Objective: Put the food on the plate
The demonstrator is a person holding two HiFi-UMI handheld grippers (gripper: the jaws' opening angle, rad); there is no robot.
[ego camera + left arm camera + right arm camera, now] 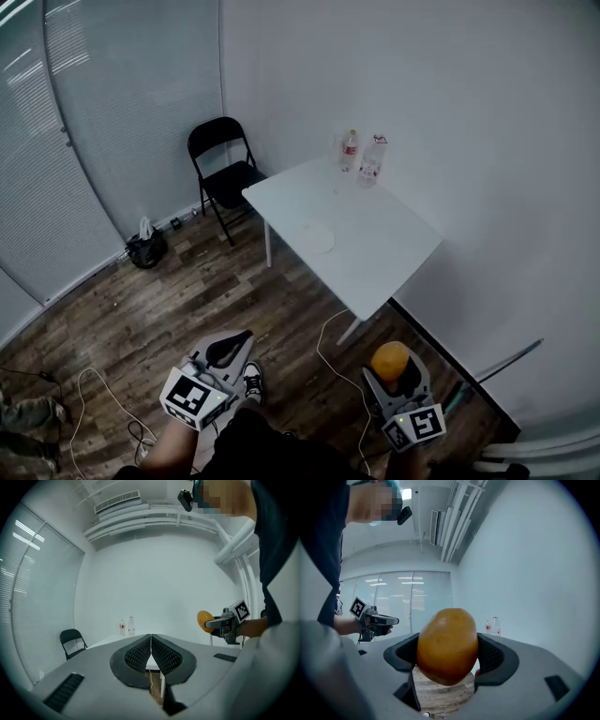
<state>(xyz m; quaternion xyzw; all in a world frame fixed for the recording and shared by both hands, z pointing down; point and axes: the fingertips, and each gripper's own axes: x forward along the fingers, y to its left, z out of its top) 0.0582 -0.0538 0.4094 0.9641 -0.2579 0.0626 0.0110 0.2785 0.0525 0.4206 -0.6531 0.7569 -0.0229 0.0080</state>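
An orange-yellow fruit [447, 646] is clamped between the jaws of my right gripper [449, 654]; it fills the middle of the right gripper view. From the head view the same fruit [390, 361] sits in the right gripper [394, 369] above the wooden floor, short of the white table [375, 258]. A pale plate [316, 236] lies on that table, well ahead of both grippers. My left gripper [232, 351] is shut with nothing in it, its pads pressed together [151, 655], held over the floor to the left.
Two plastic bottles [362, 158] stand at the table's far edge by the wall. A black folding chair [223, 173] stands left of the table. Cables [330, 354] trail over the floor, and a dark bag [146, 247] rests by the blinds.
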